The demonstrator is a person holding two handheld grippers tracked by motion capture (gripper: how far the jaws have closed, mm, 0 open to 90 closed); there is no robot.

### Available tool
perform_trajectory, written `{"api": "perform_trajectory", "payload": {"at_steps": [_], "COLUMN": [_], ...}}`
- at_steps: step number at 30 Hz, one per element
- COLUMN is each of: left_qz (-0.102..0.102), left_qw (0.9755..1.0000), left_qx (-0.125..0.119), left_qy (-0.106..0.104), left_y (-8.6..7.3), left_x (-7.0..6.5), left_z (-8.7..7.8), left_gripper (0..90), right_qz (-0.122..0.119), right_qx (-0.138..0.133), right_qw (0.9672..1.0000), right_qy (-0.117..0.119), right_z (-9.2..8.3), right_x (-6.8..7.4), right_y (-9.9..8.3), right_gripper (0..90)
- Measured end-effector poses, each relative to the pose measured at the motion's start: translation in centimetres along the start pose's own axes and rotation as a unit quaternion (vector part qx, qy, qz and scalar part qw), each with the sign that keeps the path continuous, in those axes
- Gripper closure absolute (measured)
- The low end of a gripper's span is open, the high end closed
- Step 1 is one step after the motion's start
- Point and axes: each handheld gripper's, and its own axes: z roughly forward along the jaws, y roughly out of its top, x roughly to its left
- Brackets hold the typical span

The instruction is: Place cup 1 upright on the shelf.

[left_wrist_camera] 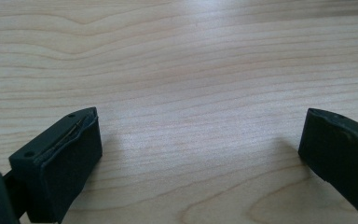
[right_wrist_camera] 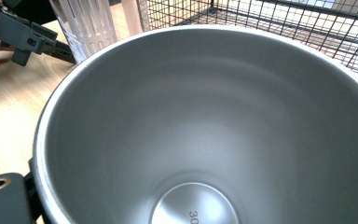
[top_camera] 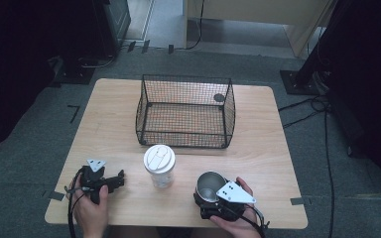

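Note:
A steel cup (top_camera: 209, 187) stands near the table's front right, its open mouth up. My right gripper (top_camera: 212, 201) is held against it from behind by a hand, a jaw on either side of the cup's body. In the right gripper view the cup's bare inside (right_wrist_camera: 214, 130) sits close up and hides the pads, so I cannot tell whether they press on it. My left gripper (top_camera: 118, 179) rests at the front left in a hand, and its jaws (left_wrist_camera: 200, 149) stand wide apart over bare wood with nothing between them.
A clear ribbed plastic cup with a white lid (top_camera: 159, 165) stands between the two grippers. Behind it sits a black wire basket (top_camera: 185, 133) with nothing in it. Cables trail across the grey carpet to the right of the wooden table (top_camera: 258, 148).

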Motion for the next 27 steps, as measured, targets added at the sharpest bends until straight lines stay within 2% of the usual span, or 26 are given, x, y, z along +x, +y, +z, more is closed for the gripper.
{"api": "perform_trajectory", "payload": {"at_steps": [10, 22, 27], "left_qz": [0.000, 0.000, -0.001], "left_qw": [1.0000, 1.0000, 1.0000], "left_qx": [0.000, 0.000, -0.001], "left_qy": [0.000, 0.000, 0.000], "left_y": [0.0, 0.0, 0.0], "left_x": [0.0, 0.0, 0.0], "left_z": [0.0, 0.0, 0.0], "left_gripper": [0.1, 0.1, 0.1], "right_qz": [0.023, 0.026, 0.029], "right_qx": [-0.016, -0.037, -0.043], "right_qw": [0.9996, 0.9990, 0.9986], "right_qy": [-0.009, -0.002, -0.008], "right_z": [-0.1, -0.6, -0.4], "right_x": [-0.3, -0.7, -0.8], "right_y": [0.6, 2.8, 3.5], "right_gripper": [7.6, 7.6, 7.6]}}
